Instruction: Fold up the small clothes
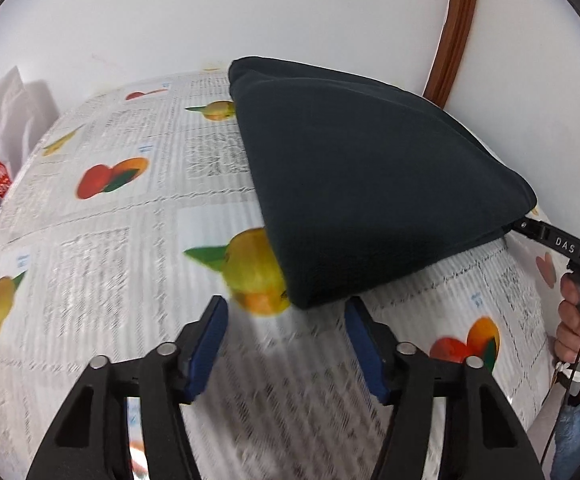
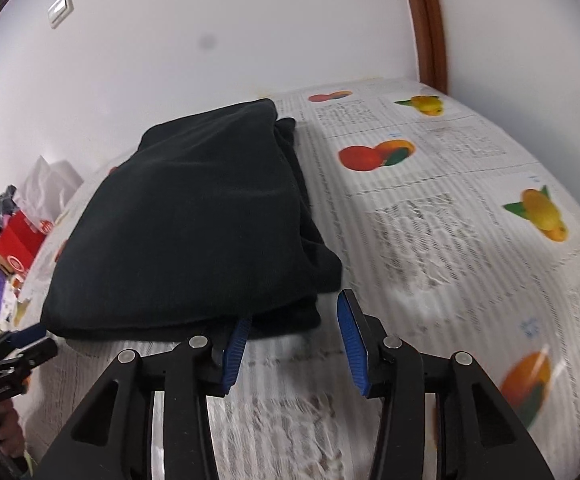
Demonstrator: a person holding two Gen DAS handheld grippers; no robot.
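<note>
1. Blue-padded fingers (image 1: 209,344) of the left gripper (image 1: 283,350) sit wide apart with nothing between them, hovering just short of the near corner of the dark garment (image 1: 362,184).
2. Right gripper (image 2: 292,346) is spread open too. Its left finger (image 2: 235,350) is tucked right at the garment's (image 2: 193,216) near edge, maybe just under it; the other pad is out over bare cloth. Not clamped on anything, as far as I can tell.
3. That garment is a thick folded bundle lying on the counter (image 1: 109,272), on the fruit-print cover, with the layers stacked unevenly on one side.
4. Risk: if either gripper pinches only the top layer, I'd guess lifting it peels the stack open and wrecks the fold.
5. Also, the cover looks thin, so a low pinch could grab it along with the fabric and drag everything.
6. Pulling on one side only would probably skew the bundle.
</note>
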